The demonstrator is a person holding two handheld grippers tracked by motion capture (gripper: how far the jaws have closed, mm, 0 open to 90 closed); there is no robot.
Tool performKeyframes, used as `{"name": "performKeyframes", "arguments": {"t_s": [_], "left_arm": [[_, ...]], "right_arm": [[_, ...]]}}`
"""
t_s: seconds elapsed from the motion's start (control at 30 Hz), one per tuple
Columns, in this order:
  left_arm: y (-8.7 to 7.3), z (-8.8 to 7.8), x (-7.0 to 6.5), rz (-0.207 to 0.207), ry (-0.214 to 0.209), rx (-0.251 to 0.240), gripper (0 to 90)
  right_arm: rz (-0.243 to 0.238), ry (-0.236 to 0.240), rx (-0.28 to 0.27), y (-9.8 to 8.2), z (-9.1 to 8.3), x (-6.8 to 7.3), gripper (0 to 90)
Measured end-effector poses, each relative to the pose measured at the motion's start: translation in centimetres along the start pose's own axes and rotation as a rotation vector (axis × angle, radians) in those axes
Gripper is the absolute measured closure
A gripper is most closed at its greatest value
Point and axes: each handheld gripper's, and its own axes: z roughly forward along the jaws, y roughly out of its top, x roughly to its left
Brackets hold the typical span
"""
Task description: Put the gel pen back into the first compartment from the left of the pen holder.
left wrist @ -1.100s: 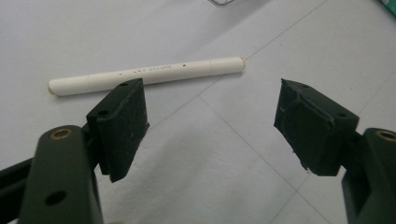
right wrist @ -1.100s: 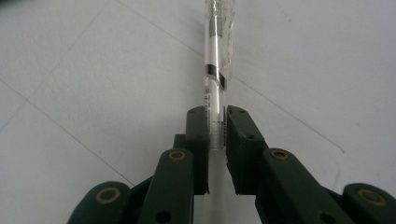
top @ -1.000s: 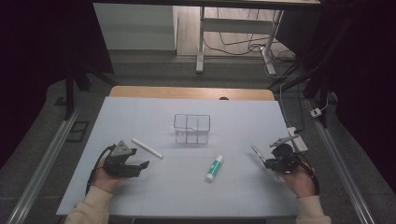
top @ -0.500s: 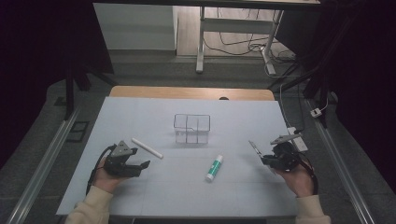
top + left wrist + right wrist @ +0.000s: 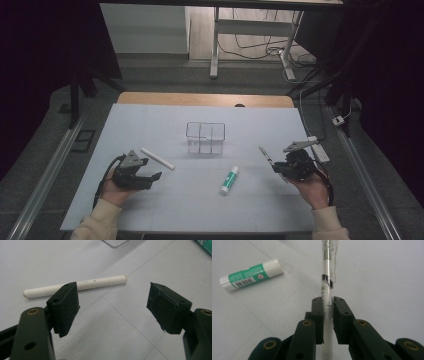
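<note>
My right gripper (image 5: 327, 305) is shut on a clear pen (image 5: 327, 277), which sticks out forward between the pads; in the high view the pen (image 5: 265, 154) points up and to the left from the right gripper (image 5: 280, 167). A green and white glue stick (image 5: 229, 180) lies on the table between my hands, also the glue stick (image 5: 250, 275) at upper left in the right gripper view. My left gripper (image 5: 112, 302) stands open, low over the table, with a white marker (image 5: 75, 286) lying just beyond its jaws. In the high view that marker (image 5: 157, 158) lies right of the left gripper (image 5: 147, 176).
A clear two-compartment box (image 5: 205, 137) stands at the table's (image 5: 150, 120) middle, beyond the glue stick. A white power strip (image 5: 318, 148) lies near the right edge behind my right hand. A desk frame and cables are on the floor beyond the table.
The right hand with the pen has shifted slightly; the pen's tip points a little more up and left. The left hand has stayed put.
</note>
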Motion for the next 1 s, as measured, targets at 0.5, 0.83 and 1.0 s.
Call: {"name": "performKeyframes", "arguments": {"t_s": [0.5,0.83,1.0], "left_arm": [[0.1,0.1,-0.2,0.008,0.000,0.003,25.9],[0.1,0.1,-0.2,0.009,-0.003,0.006,25.9],[0.2,0.2,-0.2,0.009,-0.004,0.006,25.9]], "right_arm": [[-0.038,0.023,-0.027,1.2,0.6,1.1,79.0],[-0.069,0.039,-0.036,2.2,1.1,1.9,79.0],[-0.086,0.049,-0.042,2.8,1.4,2.4,79.0]]}}
